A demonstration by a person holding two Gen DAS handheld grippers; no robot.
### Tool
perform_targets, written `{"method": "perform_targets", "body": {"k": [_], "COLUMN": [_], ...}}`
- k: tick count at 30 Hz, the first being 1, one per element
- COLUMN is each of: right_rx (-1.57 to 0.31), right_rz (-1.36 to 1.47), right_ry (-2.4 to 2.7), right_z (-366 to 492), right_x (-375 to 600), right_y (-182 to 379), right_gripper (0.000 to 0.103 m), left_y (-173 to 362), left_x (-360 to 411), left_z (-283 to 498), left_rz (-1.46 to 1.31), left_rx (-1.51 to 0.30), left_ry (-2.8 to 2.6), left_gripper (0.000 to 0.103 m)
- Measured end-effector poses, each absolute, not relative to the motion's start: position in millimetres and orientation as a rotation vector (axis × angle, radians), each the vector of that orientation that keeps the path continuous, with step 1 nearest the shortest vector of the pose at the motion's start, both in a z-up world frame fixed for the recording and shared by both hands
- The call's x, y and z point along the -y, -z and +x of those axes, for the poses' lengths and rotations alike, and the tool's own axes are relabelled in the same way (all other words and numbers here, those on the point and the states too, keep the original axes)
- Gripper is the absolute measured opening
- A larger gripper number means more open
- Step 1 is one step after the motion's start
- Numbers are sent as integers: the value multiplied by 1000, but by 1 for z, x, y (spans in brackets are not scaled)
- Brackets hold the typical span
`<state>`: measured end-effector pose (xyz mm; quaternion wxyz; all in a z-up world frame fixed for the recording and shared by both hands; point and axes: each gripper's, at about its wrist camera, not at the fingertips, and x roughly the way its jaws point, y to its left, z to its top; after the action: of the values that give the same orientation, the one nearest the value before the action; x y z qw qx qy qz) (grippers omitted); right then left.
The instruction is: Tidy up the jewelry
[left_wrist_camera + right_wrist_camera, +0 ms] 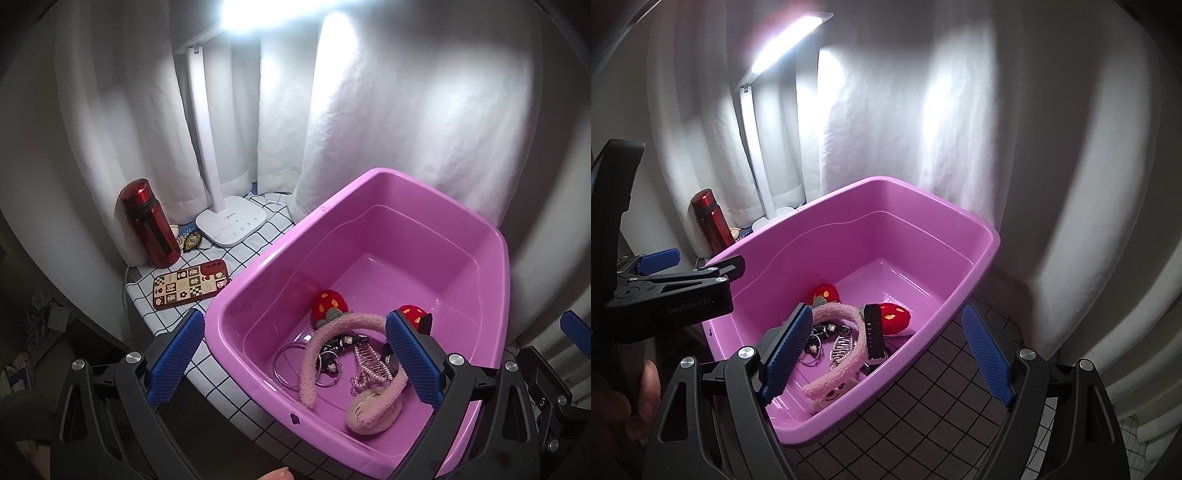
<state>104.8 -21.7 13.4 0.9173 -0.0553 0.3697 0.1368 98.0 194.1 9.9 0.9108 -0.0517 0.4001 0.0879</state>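
Pink plush headband [334, 354]: we see it nearest in the pile, its arc running near-right to far-left.
Left gripper [295, 360]: fingers spread wide, empty, straddling the near-left rim; we judge it the closer.
Right gripper [886, 354]: likewise spread, empty, astride the right wall.
Purple tub [373, 181]: holds bangles [286, 363], claw clip [371, 360], strawberry pieces farther in.

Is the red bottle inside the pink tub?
No, the red bottle stands on the checked cloth outside the pink tub, near the lamp base.
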Motion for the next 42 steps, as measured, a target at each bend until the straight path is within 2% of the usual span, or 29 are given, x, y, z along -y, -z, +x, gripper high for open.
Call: {"method": "perform_targets", "body": {"k": [42], "right_rx": [-757], "right_rz": [-109], "right_ry": [-281], "right_z": [97], "right_x": [23], "right_y": [-11], "right_gripper": [79], "left_y": [-14], "left_x": [-195], "left_z": [93], "left_rz": [-116], "left_rx": [-825], "left_ry": [-182], "left_gripper": [97]}}
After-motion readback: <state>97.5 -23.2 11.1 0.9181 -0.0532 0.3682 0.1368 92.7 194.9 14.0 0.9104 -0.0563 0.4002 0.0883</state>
